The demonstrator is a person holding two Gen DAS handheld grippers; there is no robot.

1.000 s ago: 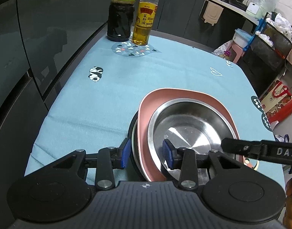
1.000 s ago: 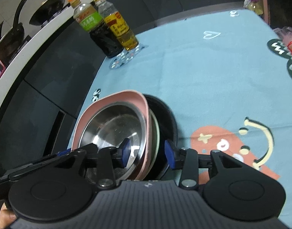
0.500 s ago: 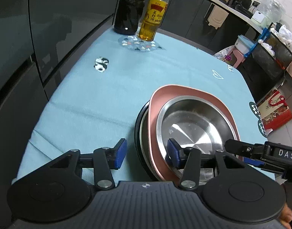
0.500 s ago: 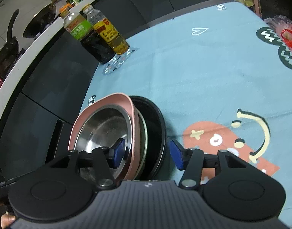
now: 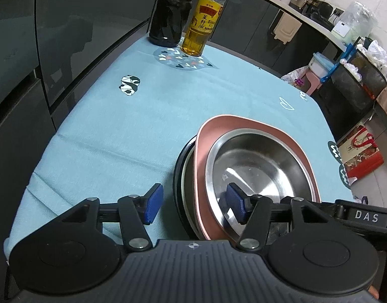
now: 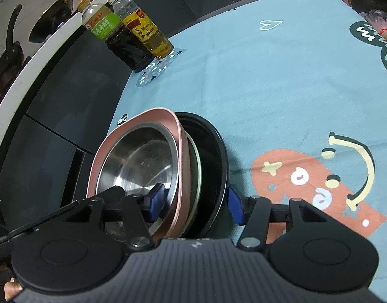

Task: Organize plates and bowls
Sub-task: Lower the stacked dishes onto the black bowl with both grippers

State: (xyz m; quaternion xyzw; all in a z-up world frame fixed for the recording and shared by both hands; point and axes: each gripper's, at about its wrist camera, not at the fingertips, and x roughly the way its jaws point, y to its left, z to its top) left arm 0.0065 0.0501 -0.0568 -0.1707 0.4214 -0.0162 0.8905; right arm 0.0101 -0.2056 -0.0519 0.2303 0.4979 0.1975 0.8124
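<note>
Stack of dishes: the pale plate [image 6: 197, 166] and black dish [image 6: 213, 161] show only as rim slivers behind the pink plate [image 6: 179, 151]. The stack's near edge is hidden by each gripper body. Vinegar bottle [image 5: 172, 12] cap is cropped by the top edge.

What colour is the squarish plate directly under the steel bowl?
Dusty pink. The pink plate sits beneath the steel bowl; the left wrist view shows it best.

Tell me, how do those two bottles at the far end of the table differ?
The green-labelled bottle holds a nearly black liquid and looks wider; the yellow-labelled bottle holds clear golden liquid and is slimmer. Both stand upright, side by side, at the far edge of the blue tablecloth.
</note>
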